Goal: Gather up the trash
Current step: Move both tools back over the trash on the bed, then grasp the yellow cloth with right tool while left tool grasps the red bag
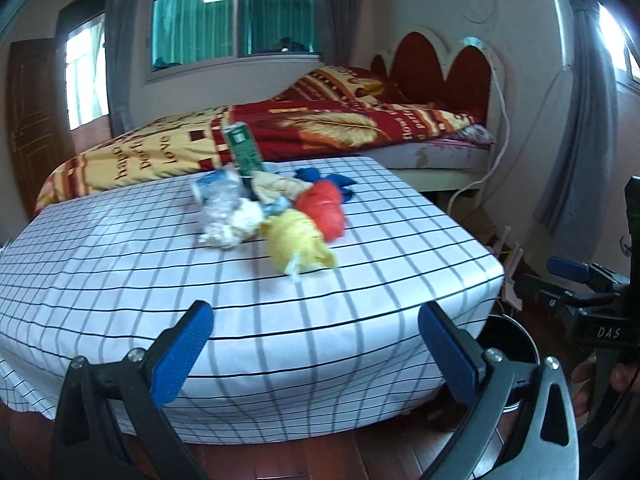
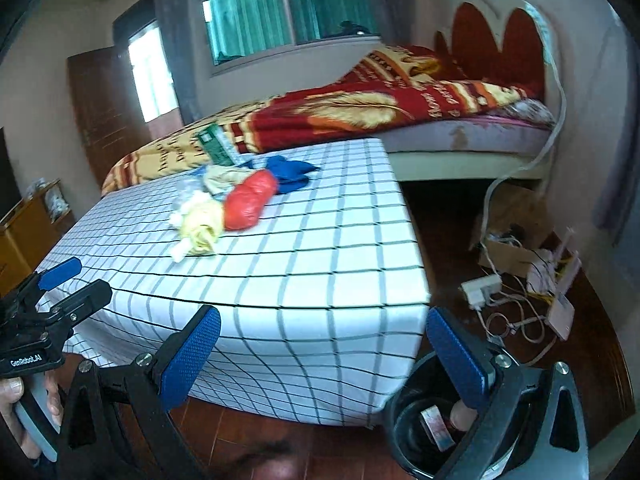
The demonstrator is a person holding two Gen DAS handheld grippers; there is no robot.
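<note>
A heap of trash lies on a table with a white checked cloth (image 1: 120,280) (image 2: 340,240). It holds a yellow crumpled bag (image 1: 298,242) (image 2: 202,220), a red bag (image 1: 326,208) (image 2: 250,200), white crumpled paper (image 1: 232,222), a clear plastic bottle (image 1: 218,192), a blue wad (image 1: 320,178) (image 2: 290,172) and a green carton (image 1: 243,148) (image 2: 216,144). A black bin (image 2: 424,424) stands on the floor at the table's near right corner, with some items inside. My left gripper (image 1: 316,344) and my right gripper (image 2: 324,352) hang open and empty before the table's near edge, well short of the heap.
Behind the table is a bed with a red and yellow blanket (image 1: 320,120) (image 2: 360,104). A power strip (image 2: 482,288), cables and a cardboard box (image 2: 516,232) litter the wooden floor on the right. A hand (image 2: 16,408) holds the other gripper's handle at the left.
</note>
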